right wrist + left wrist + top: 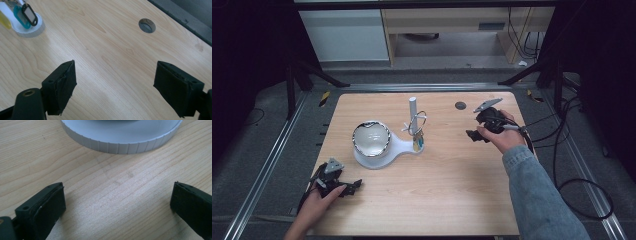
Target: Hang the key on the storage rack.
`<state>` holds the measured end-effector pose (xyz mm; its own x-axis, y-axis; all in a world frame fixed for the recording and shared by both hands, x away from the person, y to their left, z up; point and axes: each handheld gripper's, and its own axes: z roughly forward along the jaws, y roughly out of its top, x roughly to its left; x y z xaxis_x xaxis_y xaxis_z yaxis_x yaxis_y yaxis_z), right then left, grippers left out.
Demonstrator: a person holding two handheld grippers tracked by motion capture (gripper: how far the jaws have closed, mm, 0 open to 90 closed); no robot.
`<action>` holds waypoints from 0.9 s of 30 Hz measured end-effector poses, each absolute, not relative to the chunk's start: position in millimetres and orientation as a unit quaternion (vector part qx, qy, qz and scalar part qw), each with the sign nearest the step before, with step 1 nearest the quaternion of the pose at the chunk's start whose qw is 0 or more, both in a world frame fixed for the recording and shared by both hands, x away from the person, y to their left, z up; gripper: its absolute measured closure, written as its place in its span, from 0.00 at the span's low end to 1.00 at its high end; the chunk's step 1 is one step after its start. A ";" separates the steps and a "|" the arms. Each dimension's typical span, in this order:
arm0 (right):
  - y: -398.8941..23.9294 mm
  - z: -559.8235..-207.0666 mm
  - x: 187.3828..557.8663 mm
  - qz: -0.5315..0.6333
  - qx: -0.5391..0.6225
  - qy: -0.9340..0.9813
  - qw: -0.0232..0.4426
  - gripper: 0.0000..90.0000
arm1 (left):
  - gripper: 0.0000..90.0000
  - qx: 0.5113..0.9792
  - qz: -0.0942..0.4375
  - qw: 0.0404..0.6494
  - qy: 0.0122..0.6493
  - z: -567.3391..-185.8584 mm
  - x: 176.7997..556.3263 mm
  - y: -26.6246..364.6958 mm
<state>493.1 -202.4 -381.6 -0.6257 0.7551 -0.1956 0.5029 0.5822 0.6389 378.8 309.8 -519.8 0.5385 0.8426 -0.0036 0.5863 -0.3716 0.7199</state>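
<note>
White key stand: round silver bowl, upright post hung with key tags. Stand sits ahead of left gripper, well left of right gripper. Both jaws wide apart, released, empty, over bare table.

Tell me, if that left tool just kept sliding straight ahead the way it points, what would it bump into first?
Most likely the white stand: its ribbed round base lies directly ahead of the left tool, with bare wooden table between them. The open jaws hold nothing.
</note>
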 end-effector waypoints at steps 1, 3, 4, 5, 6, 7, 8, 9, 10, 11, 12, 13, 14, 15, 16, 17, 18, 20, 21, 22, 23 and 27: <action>-209.1 -387.1 490.5 0.274 0.373 0.856 0.229 0.20 | 0.00 0.807 0.186 0.344 0.443 -519.8 378.8 309.8; -216.5 -393.4 487.4 0.277 0.380 0.853 0.228 0.19 | 0.00 0.807 0.187 0.344 0.443 -519.8 378.8 309.8; -220.4 -397.2 485.9 0.273 0.383 0.853 0.227 0.19 | 0.00 0.807 0.187 0.344 0.442 -519.8 378.8 309.9; -224.2 -401.4 484.1 0.272 0.387 0.852 0.225 0.19 | 0.00 0.807 0.187 0.344 0.442 -519.8 378.8 309.9; -228.2 -406.2 482.3 0.271 0.392 0.850 0.223 0.19 | 0.00 0.807 0.187 0.344 0.442 -519.8 378.8 309.9; -232.0 -411.0 480.4 0.271 0.396 0.849 0.221 0.19 | 0.00 0.807 0.187 0.344 0.442 -519.8 378.8 309.9; -235.5 -415.9 478.0 0.272 0.400 0.847 0.221 0.19 | 0.00 0.807 0.187 0.344 0.442 -519.8 378.8 309.9; -238.8 -420.8 476.0 0.274 0.404 0.845 0.219 0.19 | 0.00 0.807 0.187 0.344 0.443 -519.8 378.7 309.8; -242.0 -425.5 474.1 0.275 0.408 0.844 0.216 0.18 | 0.00 0.807 0.187 0.344 0.443 -519.8 378.7 309.8; -245.0 -430.2 472.9 0.275 0.411 0.842 0.216 0.18 | 0.00 0.807 0.187 0.344 0.443 -519.8 378.7 309.7; -248.2 -434.4 472.2 0.276 0.414 0.840 0.215 0.18 | 0.00 0.807 0.187 0.344 0.443 -519.8 378.7 309.7; -251.5 -438.0 472.0 0.278 0.419 0.838 0.213 0.18 | 0.00 0.807 0.187 0.344 0.443 -519.8 378.8 309.6; -251.5 -438.0 472.0 0.278 0.419 0.838 0.213 0.18 | 0.00 0.807 0.187 0.344 0.443 -519.8 378.8 309.6; -255.0 -441.6 472.5 0.279 0.424 0.834 0.214 0.18 | 0.00 0.807 0.187 0.343 0.444 -519.7 378.7 309.6; -258.7 -444.7 473.5 0.280 0.430 0.831 0.215 0.18 | 0.00 0.806 0.187 0.343 0.444 -519.7 378.7 309.5; -266.3 -450.8 476.2 0.287 0.444 0.821 0.215 0.17 | 0.00 0.806 0.187 0.343 0.444 -519.7 378.7 309.5; -270.0 -453.5 477.3 0.289 0.452 0.816 0.216 0.17 | 0.00 0.806 0.187 0.344 0.444 -519.8 378.7 309.4; -277.6 -459.6 480.1 0.292 0.463 0.808 0.217 0.17 | 0.00 0.806 0.187 0.343 0.445 -519.7 378.6 309.4; -281.2 -462.6 481.5 0.294 0.470 0.804 0.216 0.17 | 0.00 0.806 0.187 0.344 0.444 -519.8 378.7 309.4; -284.5 -465.6 482.8 0.294 0.478 0.800 0.213 0.16 | 0.00 0.806 0.187 0.344 0.444 -519.8 378.6 309.4; -287.3 -468.6 483.7 0.296 0.484 0.796 0.211 0.16 | 0.00 0.806 0.187 0.344 0.445 -519.8 378.6 309.4; -293.5 -478.4 485.2 0.295 0.498 0.787 0.214 0.15 | 0.00 0.806 0.187 0.344 0.445 -519.8 378.6 309.4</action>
<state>485.2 -293.5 -478.4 -0.4115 0.9104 -0.0431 0.6577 0.3293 0.6775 378.6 309.4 -519.8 0.5346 0.8451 -0.0038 0.5878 -0.3686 0.7202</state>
